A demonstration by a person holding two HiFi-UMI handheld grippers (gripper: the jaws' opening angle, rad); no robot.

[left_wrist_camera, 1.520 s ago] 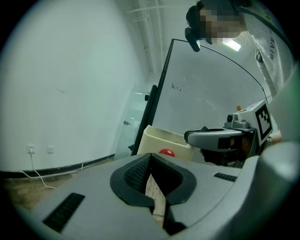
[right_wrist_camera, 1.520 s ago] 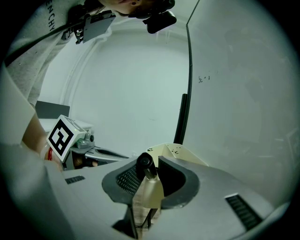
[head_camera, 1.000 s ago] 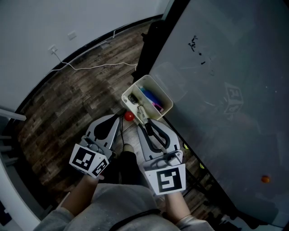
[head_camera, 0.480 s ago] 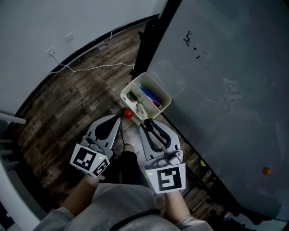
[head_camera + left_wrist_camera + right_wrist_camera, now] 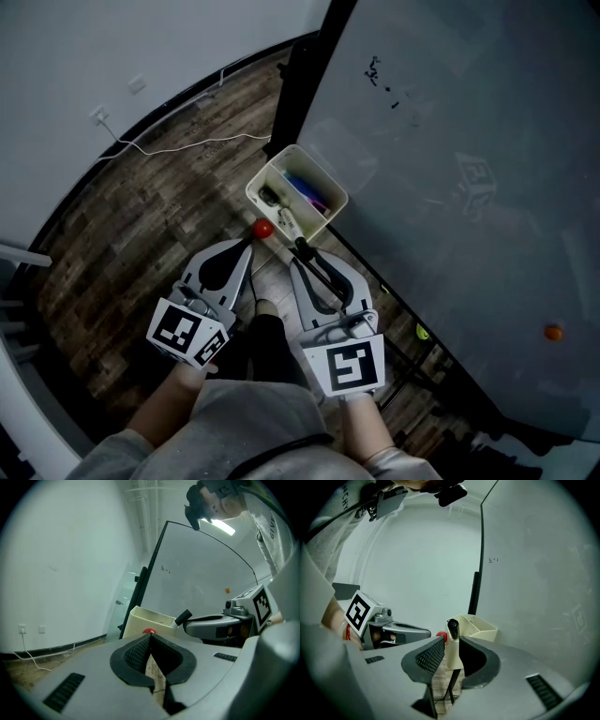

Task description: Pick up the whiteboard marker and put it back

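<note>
White cylindrical marker (image 5: 453,648) clamped in right gripper (image 5: 451,640) fingers, left gripper (image 5: 150,637) fingers pressed together

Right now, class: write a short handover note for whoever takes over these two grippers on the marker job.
Left gripper: shut, empty, beside the right one.
Right gripper: shut on the marker, black cap past the tips, just short of the bin.
Bin: at the whiteboard's lower edge.
Done: marker picked up.
Left: probably bring it over the bin and let go.
</note>
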